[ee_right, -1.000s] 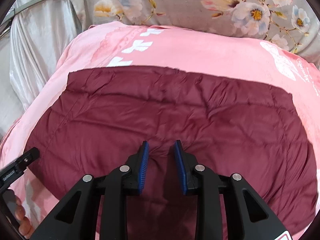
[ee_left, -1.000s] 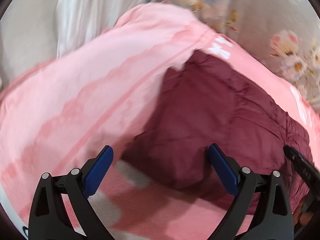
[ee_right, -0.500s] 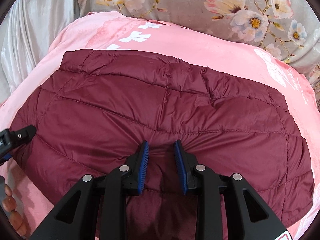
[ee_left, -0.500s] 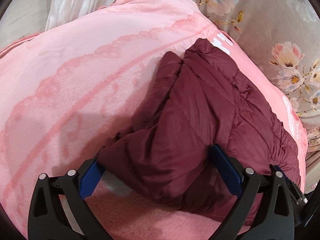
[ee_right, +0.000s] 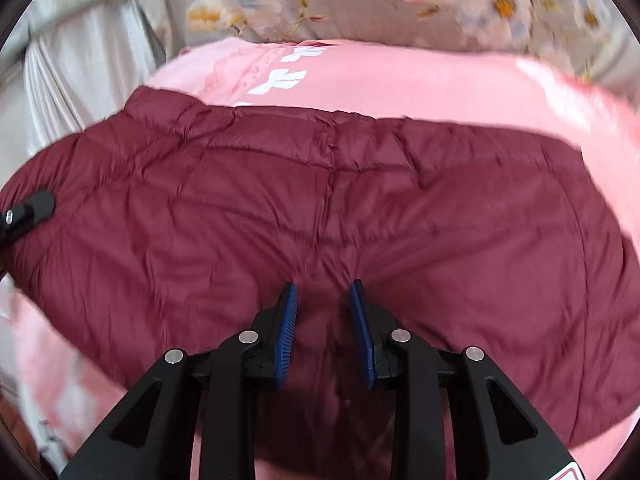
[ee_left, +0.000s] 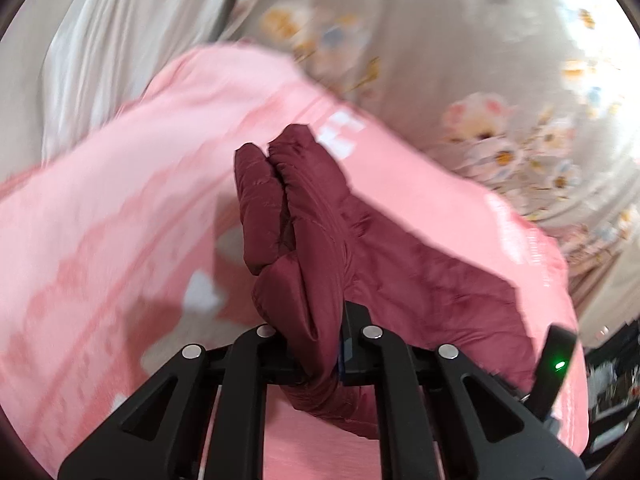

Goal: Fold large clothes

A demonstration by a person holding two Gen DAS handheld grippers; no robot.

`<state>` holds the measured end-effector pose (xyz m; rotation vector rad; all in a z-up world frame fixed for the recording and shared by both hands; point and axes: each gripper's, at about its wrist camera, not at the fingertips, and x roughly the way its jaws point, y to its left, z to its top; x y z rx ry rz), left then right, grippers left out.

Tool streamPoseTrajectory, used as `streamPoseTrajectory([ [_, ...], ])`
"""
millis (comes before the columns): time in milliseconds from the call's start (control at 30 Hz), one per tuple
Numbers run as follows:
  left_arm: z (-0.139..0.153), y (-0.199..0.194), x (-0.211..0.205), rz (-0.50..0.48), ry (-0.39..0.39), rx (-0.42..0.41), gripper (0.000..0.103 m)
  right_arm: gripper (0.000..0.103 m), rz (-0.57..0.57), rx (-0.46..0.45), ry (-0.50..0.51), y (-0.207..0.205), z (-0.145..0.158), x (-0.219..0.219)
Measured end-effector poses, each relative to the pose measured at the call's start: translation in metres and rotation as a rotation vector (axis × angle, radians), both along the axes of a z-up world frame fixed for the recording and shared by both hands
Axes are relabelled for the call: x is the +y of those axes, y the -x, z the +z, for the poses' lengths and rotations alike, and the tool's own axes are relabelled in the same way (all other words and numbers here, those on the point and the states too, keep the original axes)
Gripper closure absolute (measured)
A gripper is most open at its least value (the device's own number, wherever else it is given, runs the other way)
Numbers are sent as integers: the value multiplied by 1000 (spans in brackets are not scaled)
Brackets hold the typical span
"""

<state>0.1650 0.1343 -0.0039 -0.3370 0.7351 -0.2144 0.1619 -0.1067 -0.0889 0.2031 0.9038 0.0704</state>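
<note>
A maroon quilted puffer jacket (ee_right: 320,208) lies on a pink blanket (ee_right: 400,80). My left gripper (ee_left: 320,344) is shut on a bunched edge of the jacket (ee_left: 304,240) and holds it lifted, the fabric standing up between the jaws. My right gripper (ee_right: 326,320) is shut on a pinch of the jacket's near edge, its blue pads (ee_right: 288,332) a narrow gap apart with fabric between them. The left gripper's tip also shows at the far left of the right wrist view (ee_right: 32,208).
The pink blanket (ee_left: 100,220) covers a bed with a grey floral sheet (ee_left: 480,60) behind it. A pale curtain (ee_right: 72,60) hangs at the left. The right gripper's body with a green light (ee_left: 558,364) shows at the right edge of the left wrist view.
My left gripper has closed on the jacket's edge and lifted it. The right gripper keeps its pinch and the jacket has shifted a little under it.
</note>
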Motion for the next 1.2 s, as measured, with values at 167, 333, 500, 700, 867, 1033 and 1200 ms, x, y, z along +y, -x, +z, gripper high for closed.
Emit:
streamPoseTrajectory([
  [167,43,21,-33,-101,-16,-105,94,85,37,25,-87,27,2,-13],
  [333,60,33,-92,-234,-57,-144,94,85,51,56,-126,18,-19,-13],
  [500,74,40,-142,-310,-118,-184,94,85,33,31,-141,33,-1,-35],
  [700,75,37,-169,-334,-120,-176,94,85,21,53,-151,55,-7,-60],
  [867,74,44,-197,-375,-159,-172,94,86,15,56,-207,59,-19,-69],
  [1033,67,44,-240,-453,-191,-149,94,86,-51,19,-177,92,-3,-99],
  [1200,32,41,-304,-550,-220,-60,94,86,-165,13,-157,130,4,-145],
])
